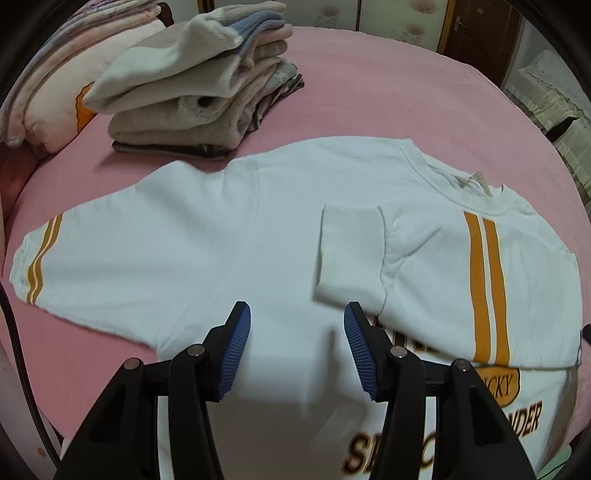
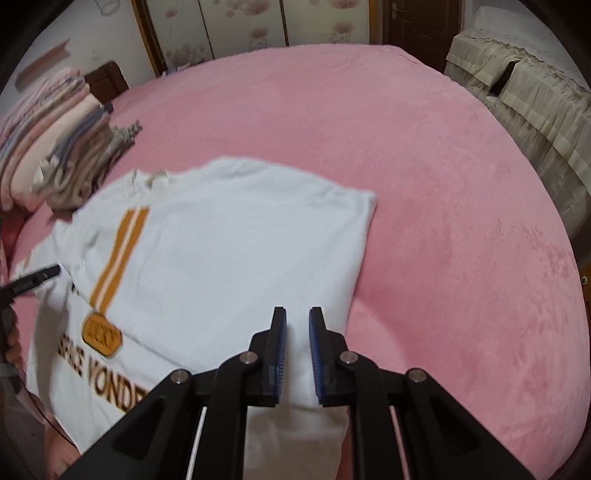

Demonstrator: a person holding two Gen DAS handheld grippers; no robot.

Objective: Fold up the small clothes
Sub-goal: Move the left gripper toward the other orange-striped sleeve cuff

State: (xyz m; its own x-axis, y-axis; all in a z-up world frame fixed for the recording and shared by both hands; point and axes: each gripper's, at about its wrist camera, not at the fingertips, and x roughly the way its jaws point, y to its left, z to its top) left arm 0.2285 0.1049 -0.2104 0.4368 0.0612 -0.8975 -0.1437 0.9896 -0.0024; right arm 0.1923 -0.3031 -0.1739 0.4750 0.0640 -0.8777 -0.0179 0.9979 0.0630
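- A big bed with a soft pink blanket (image 2: pixel 424 177) fills the room; past it stand a wall with flower panels (image 2: pixel 240 26) and a dark wooden door (image 1: pixel 480 33).
- A white sweatshirt (image 1: pixel 221 240) lies flat on the pink blanket — this is the thing to fold.
- The sweatshirt has brown letters (image 2: pixel 110 376) on its front and an orange badge (image 2: pixel 101 336) just above them.
- One sleeve (image 1: pixel 461 266) is folded in over the sweatshirt's body, and its ribbed cuff (image 1: pixel 351 254) lies on the chest.
- Two orange stripes (image 1: pixel 485 288) run down that folded sleeve.
- The other sleeve (image 1: pixel 85 258) is spread out to the side of the sweatshirt, on the blanket, with thin orange stripes (image 1: pixel 40 258) near its end.
- The sweatshirt's neck hole (image 1: pixel 476 192) shows a small pale tag.
- The left claw (image 1: pixel 297 347) hangs over the middle of the sweatshirt. Its blue pads stand apart and nothing is between them.
- The right claw (image 2: pixel 297 350) is over the sweatshirt's bottom edge, on the side away from the spread sleeve. Its pads are close together and white cloth runs up between them, but I cannot tell if they pinch it.
- A stack of folded clothes (image 1: pixel 192 92) sits past the sweatshirt, near the spread sleeve — grey, cream and blue ones.
- A pillow (image 1: pixel 48 92) with pink stripes lies beside that stack, on the side away from the sweatshirt.
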